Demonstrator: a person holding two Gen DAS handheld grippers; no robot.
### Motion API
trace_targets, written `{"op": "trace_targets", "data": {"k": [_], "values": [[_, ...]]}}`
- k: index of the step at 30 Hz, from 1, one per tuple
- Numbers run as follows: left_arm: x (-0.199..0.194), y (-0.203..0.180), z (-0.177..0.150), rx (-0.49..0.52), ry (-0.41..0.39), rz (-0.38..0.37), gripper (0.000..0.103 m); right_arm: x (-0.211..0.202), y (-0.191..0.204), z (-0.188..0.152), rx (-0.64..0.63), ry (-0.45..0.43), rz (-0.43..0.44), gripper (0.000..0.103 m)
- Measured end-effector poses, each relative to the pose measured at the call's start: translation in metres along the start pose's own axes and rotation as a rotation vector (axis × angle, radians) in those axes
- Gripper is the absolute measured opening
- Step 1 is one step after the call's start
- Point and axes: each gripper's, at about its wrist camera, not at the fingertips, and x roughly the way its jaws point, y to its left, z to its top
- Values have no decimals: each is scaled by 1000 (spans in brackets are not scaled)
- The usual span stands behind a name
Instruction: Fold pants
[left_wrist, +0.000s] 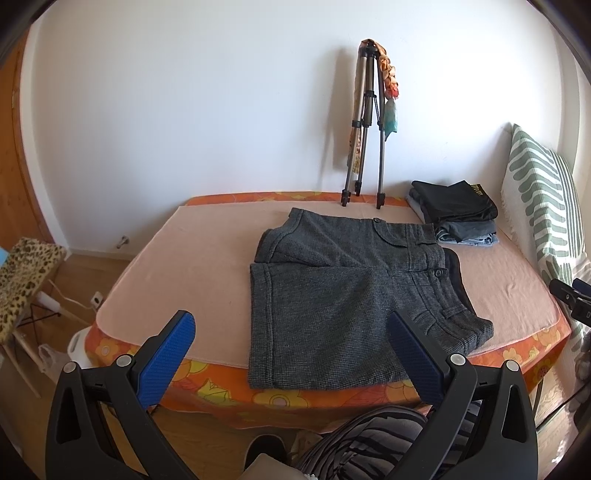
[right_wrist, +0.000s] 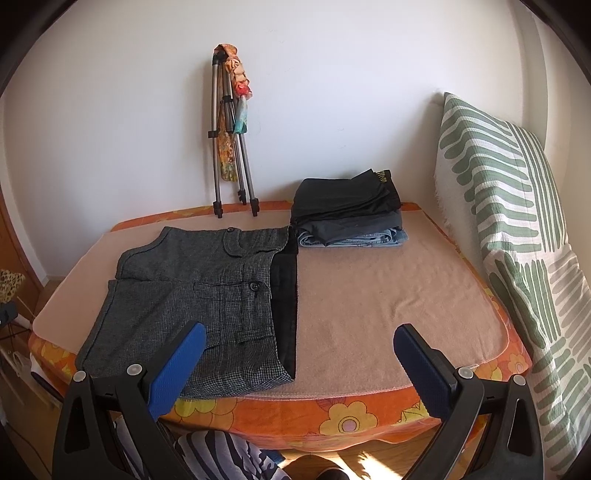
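Note:
Grey tweed shorts (left_wrist: 343, 291) lie flat on the pink blanket (left_wrist: 199, 266), waistband to the right, legs to the left. They also show in the right wrist view (right_wrist: 199, 295), with the dark lining at the waist visible. My left gripper (left_wrist: 291, 332) is open and empty, held above the near edge of the bed in front of the shorts. My right gripper (right_wrist: 299, 347) is open and empty, held near the front edge, to the right of the shorts' waistband.
A stack of folded clothes (right_wrist: 347, 214) sits at the back right of the bed. A folded tripod (right_wrist: 231, 147) leans on the wall. A green-striped pillow (right_wrist: 509, 221) stands along the right side. A leopard-print stool (left_wrist: 26, 280) stands left.

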Motion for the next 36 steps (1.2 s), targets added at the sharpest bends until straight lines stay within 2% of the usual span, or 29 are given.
{"op": "trace_targets", "data": {"k": [15,18,23,25,27,31,33,36], "values": [[8,3,-7,16,19,-9,103,3,-2,-4,-37,9,-10,103],[14,5,-12,36,32,-1,103,3,-1,-5,-88,-6,-20,102],[33,14,-25,69,96,-40,103,3,4,-10,-257,-46,-22,100],[39,13,-32,134,108,-34,97,5,7,-15,-331,-48,7,98],[43,13,-40,194,109,-28,88,11,10,-18,-394,-21,41,92],[55,17,-51,245,156,-127,72,26,20,-27,-506,42,136,81],[61,19,-55,254,179,-157,66,35,27,-33,-563,78,177,72],[71,19,-62,277,223,-209,56,49,38,-40,-635,120,231,68]]}}
